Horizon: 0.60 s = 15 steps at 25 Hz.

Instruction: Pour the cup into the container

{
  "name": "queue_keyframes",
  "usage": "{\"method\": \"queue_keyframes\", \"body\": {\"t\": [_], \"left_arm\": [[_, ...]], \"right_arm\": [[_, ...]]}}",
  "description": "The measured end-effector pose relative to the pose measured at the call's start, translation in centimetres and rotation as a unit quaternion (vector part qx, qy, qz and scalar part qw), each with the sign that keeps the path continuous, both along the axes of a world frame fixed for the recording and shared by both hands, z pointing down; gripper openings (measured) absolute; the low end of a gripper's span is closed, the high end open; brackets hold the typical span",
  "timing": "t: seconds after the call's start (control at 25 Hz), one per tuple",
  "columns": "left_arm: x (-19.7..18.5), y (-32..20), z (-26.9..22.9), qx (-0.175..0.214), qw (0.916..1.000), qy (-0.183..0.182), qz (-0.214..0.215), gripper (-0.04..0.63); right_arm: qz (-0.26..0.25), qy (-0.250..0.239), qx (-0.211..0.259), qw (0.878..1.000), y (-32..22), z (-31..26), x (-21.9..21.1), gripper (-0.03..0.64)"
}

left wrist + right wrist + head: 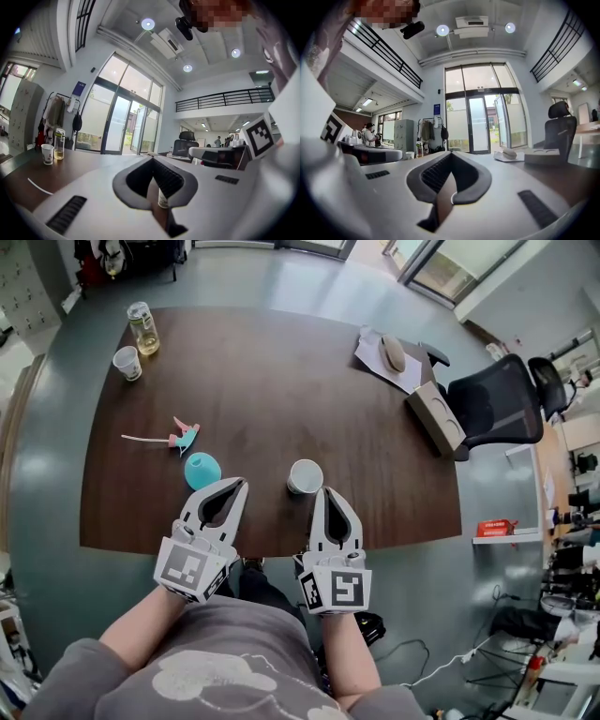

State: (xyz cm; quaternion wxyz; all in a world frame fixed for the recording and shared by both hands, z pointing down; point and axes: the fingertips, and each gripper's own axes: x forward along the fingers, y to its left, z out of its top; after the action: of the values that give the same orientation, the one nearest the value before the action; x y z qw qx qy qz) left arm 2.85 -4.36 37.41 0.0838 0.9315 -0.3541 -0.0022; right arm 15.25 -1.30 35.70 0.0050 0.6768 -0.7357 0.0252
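Note:
A white paper cup (305,476) stands upright near the table's front edge, just beyond and left of my right gripper (325,493), whose jaws are shut with nothing between them. A teal round bowl-like thing (202,470) sits left of the cup, close to the tip of my left gripper (238,486), which is also shut and empty. Both grippers hover over the near table edge. In the left gripper view the cup (162,199) shows through the gap behind the left gripper's (153,161) joined tips. In the right gripper view only the cup's rim (451,198) shows below my right gripper (451,155).
A pink-and-teal item with a white stick (182,435) lies beyond the teal thing. At the far left corner stand a second paper cup (127,363) and a jar of yellowish liquid (143,328). A mouse on paper (393,353), a cardboard box (435,418) and an office chair (497,401) are at the right.

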Motion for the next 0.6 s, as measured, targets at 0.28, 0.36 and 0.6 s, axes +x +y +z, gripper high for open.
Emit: {"method": "queue_keyframes", "body": {"t": [0.28,0.36,0.6], "left_arm": [[-1.4,-0.7,-1.4,0.009,0.9998,0.009,-0.015,0.008],[-1.6,-0.8,-1.6,0.009,0.9997,0.012,-0.018,0.006],[-2.2,-1.1,-1.7,0.007,0.9996,0.005,-0.025,0.008]], "right_arm": [[-0.009,0.018,0.000,1.000,-1.7,-1.7,-2.3,-0.012],[-0.015,0.000,-0.005,1.000,-2.1,-1.7,-2.6,-0.012],[-0.032,0.006,-0.018,0.999,-2.7,-1.6,-3.7,-0.014]]}}
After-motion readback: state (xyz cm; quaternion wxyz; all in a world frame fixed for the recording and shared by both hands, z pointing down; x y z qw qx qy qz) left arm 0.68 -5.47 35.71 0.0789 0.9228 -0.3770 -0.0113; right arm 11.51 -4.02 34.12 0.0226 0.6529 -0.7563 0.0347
